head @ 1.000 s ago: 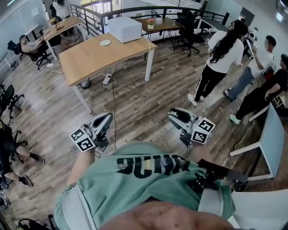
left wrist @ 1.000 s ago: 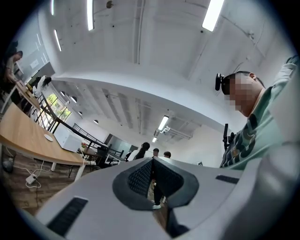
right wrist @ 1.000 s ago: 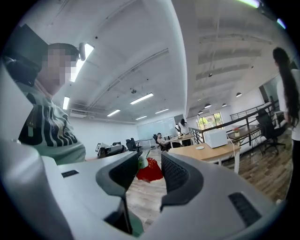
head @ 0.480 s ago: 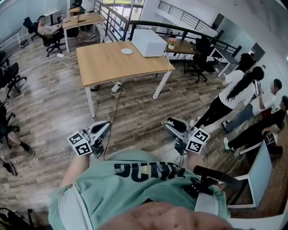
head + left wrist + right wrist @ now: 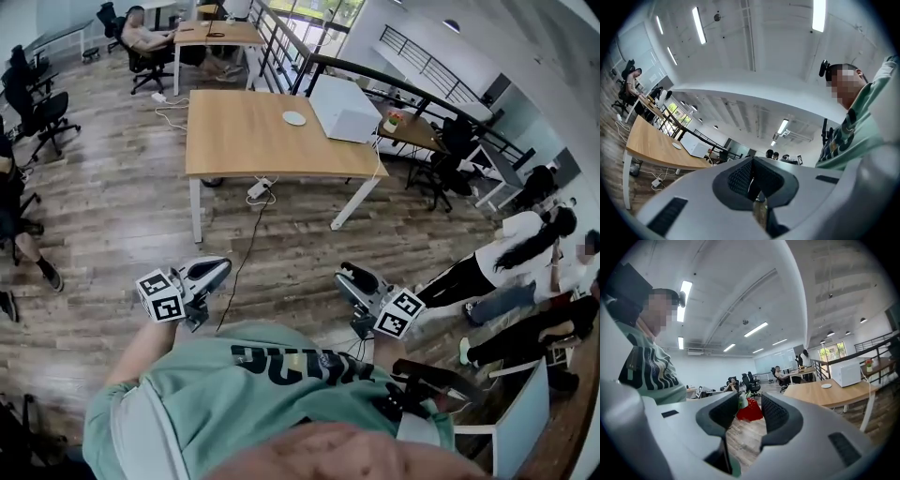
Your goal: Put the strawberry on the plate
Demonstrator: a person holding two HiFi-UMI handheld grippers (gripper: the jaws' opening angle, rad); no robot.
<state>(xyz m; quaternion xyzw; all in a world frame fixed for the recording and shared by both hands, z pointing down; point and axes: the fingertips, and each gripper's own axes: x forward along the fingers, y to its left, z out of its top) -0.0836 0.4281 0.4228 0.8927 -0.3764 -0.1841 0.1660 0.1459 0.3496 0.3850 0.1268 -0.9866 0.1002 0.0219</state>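
Left gripper (image 5: 217,267), grey with a marker cube, is held low at the person's left side, above the dark wood-plank floor (image 5: 112,234). In the left gripper view its jaws are closed together on nothing (image 5: 751,177); only a thin dark slit shows between the ribbed pads.

Ahead and centre, well apart from both grippers: a long light-wood worktop on white legs (image 5: 253,145). A small round white plate (image 5: 294,118) sits on it near the far edge. Just to the right of the plate stands a white box-shaped appliance (image 5: 345,109). White cables trail on the floor under the worktop.

Right gripper (image 5: 349,276) is held low at the person's right side, at about the same height as the left gripper. In the right gripper view the jaws (image 5: 750,414) are part-way apart and clamp a red strawberry with green leaves (image 5: 751,409) between the pad tips. The strawberry is off the plate, which shows far away on the worktop (image 5: 826,386).

Far right: several people stand and crouch on the floor (image 5: 525,272).
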